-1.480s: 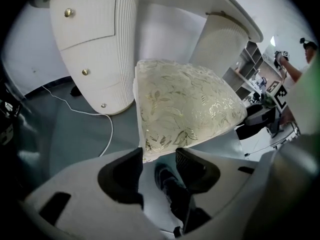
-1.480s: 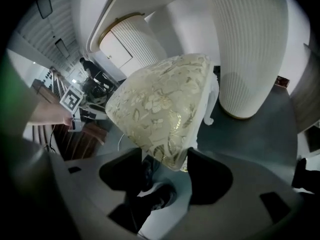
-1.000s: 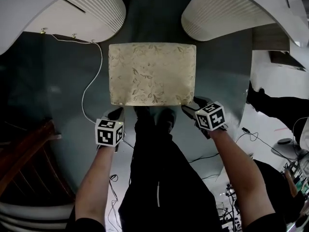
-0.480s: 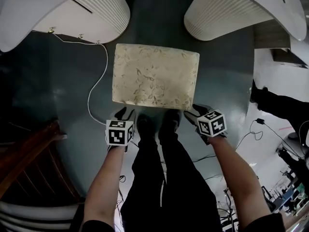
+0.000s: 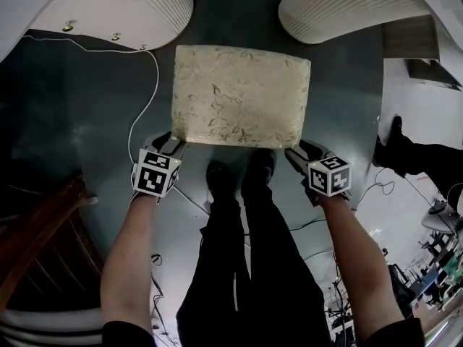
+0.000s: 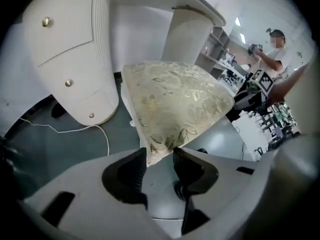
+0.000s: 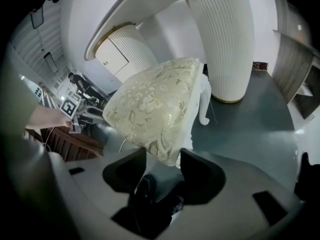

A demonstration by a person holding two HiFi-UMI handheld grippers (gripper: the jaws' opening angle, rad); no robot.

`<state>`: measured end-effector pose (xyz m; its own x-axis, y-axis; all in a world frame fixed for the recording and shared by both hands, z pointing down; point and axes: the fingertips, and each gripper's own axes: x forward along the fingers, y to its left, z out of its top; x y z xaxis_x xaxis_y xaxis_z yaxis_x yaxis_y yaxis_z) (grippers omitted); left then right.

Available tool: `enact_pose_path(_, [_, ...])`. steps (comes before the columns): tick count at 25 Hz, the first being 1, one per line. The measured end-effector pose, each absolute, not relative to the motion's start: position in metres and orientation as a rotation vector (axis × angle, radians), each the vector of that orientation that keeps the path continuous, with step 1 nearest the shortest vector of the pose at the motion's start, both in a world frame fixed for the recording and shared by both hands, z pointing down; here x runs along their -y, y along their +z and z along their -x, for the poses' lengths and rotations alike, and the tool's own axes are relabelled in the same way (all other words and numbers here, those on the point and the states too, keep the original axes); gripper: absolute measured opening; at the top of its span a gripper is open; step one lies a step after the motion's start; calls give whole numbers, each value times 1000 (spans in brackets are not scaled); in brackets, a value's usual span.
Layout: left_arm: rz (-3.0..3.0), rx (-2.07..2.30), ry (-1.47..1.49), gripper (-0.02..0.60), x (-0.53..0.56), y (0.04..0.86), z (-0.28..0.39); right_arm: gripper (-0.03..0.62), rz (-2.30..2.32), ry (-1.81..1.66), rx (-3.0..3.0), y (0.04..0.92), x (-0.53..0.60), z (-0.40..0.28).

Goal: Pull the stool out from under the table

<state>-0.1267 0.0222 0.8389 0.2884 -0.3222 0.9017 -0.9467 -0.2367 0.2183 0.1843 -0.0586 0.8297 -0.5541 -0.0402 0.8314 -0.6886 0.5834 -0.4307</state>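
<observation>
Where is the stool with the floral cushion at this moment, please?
In the head view the stool stands at top centre on the dark floor, just ahead of the person's shoes and below the two white ribbed table pedestals.

The head view is dim. The dark floor (image 5: 79, 121) soaks up the light, and the lower left of the frame falls almost to black. The white desk pedestals (image 5: 152, 6) along the top edge glare close to washed out. The stool (image 5: 241, 96) at centre is evenly lit, its pattern crisp. Lines bow toward the borders. Both gripper views are brighter, ringed by black corners and heavily bent. Their bottom foreground is soft, and ceiling lights (image 6: 239, 24) flare at the upper right of the left one.
</observation>
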Motion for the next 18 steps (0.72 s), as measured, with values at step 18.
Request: enact_pose_path(18, [-1660,1074,793,184,-52,832,89,114,-620,868,1865,819,11,-230])
